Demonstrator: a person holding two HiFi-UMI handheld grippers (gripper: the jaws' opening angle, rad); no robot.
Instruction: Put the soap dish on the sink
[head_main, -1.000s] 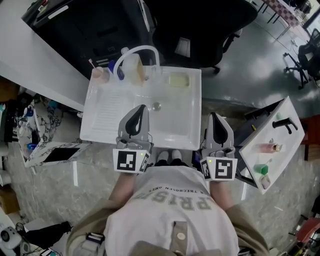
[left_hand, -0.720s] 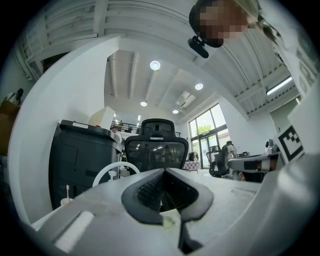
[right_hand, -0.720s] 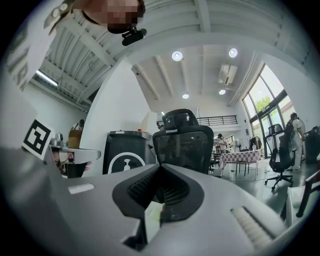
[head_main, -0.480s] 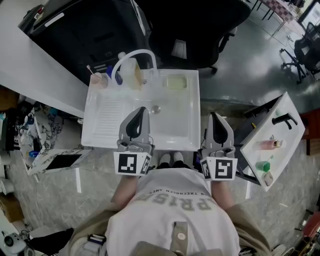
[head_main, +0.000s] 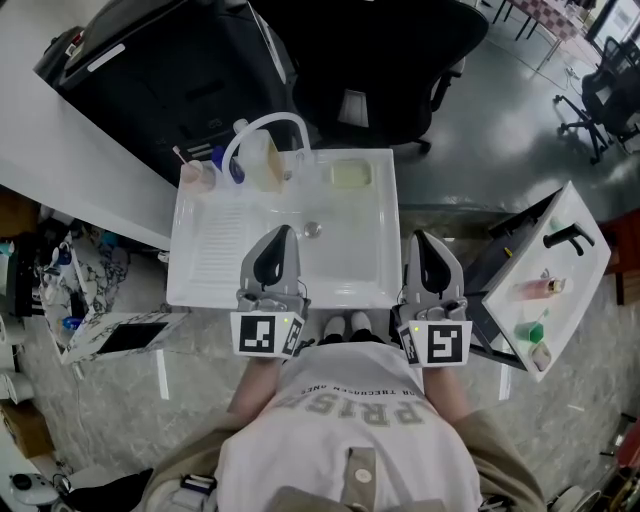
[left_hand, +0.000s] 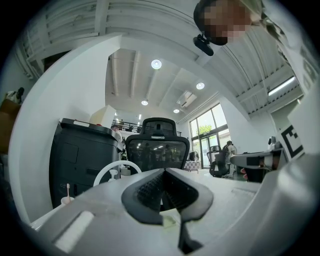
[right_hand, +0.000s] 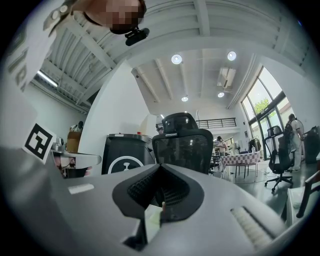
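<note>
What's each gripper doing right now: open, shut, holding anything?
Left gripper: shut, holding nothing.
Right gripper: shut, holding nothing.

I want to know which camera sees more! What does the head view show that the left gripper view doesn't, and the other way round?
Only the head view shows the drain in the sink, and a side tray with small bottles. Only the left gripper view shows ceiling lights and tall windows. Both show the black chair, the white curved faucet, the black cabinet and the left gripper, its jaws shut.
</note>
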